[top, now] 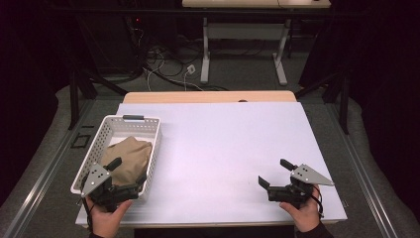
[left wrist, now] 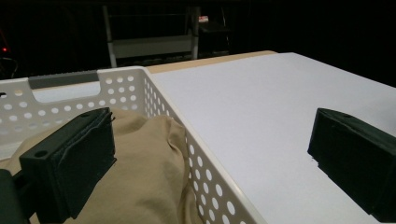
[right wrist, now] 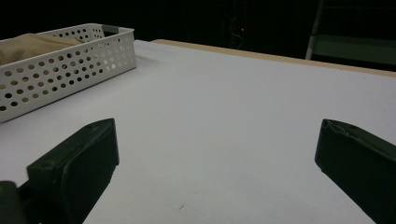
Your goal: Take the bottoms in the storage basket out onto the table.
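Just ahead of the left claw [top: 128, 173] sits a white basket [top: 151, 148] with a tan cloth [top: 128, 154] bundled inside it. That claw straddles the basket's near right wall: one jaw hangs over the cloth, the other over the bare bench [top: 228, 148] outside the wall. Its jaws stand wide and grip nothing; whether the inner jaw brushes the cloth cannot be told.

The right claw [top: 277, 174] hovers low over the bench, well apart from the basket, which lies far to its left. Its jaws are also spread wide and empty, touching nothing.

The step in hand looks like the reach for the cloth, not yet a grasp. The next move would call for shifting the left claw fully inside the wall, lowering both jaws around a fold of cloth, and closing before lifting.
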`<state>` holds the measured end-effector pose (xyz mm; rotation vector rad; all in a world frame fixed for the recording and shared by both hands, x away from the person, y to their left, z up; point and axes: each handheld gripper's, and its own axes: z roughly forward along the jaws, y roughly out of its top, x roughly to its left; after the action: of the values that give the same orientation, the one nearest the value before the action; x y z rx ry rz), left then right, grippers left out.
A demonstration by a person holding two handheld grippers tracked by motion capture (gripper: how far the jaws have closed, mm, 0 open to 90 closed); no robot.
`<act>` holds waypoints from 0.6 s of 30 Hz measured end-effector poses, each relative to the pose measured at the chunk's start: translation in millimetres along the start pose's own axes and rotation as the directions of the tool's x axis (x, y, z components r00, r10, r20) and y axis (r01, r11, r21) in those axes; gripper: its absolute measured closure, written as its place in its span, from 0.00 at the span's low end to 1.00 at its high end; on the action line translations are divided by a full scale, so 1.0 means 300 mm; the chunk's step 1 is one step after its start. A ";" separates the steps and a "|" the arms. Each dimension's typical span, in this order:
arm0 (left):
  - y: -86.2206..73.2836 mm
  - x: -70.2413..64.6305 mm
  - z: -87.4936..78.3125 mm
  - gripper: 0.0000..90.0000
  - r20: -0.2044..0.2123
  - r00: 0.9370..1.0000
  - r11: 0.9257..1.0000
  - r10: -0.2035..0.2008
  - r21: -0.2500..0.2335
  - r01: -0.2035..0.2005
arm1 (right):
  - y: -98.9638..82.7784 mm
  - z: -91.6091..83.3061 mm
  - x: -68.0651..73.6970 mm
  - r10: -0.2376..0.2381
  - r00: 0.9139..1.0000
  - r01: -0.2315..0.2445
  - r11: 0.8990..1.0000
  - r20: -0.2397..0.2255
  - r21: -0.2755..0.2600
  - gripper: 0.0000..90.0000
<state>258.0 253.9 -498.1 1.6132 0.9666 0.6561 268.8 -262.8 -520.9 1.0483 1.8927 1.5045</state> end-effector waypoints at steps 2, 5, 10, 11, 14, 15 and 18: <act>0.000 0.001 0.001 0.01 0.000 1.000 1.000 -0.004 0.000 0.004 | -0.002 0.000 -0.002 0.002 1.000 -0.002 1.000 0.003 0.000 0.00; -0.001 0.001 0.001 0.01 -0.001 1.000 1.000 -0.005 0.004 0.005 | -0.002 0.000 -0.004 0.006 1.000 -0.006 1.000 0.005 -0.001 0.00; 0.001 0.004 -0.008 0.01 -0.009 1.000 1.000 -0.001 0.011 0.001 | -0.003 0.008 -0.005 0.011 1.000 -0.011 1.000 0.009 0.007 0.00; 0.001 0.005 -0.010 0.01 -0.010 1.000 1.000 -0.003 0.014 0.003 | -0.003 0.006 -0.004 0.007 1.000 -0.007 1.000 0.012 0.014 0.00; 0.005 0.008 -0.017 0.01 -0.026 1.000 1.000 0.005 0.017 -0.005 | -0.004 0.005 -0.003 0.009 1.000 -0.009 1.000 0.010 0.013 0.00; 0.006 0.009 -0.019 0.01 -0.032 0.999 1.000 0.005 0.014 -0.005 | -0.005 0.004 -0.003 0.009 1.000 -0.009 1.000 0.010 0.014 0.00; 0.012 0.017 -0.029 0.01 -0.046 0.999 1.000 -0.001 0.007 0.001 | -0.007 0.008 0.000 0.012 1.000 -0.012 1.000 0.007 0.023 0.00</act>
<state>254.5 262.6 -492.7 1.6095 1.0044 0.6929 270.0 -261.7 -523.6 1.0753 1.9067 1.4876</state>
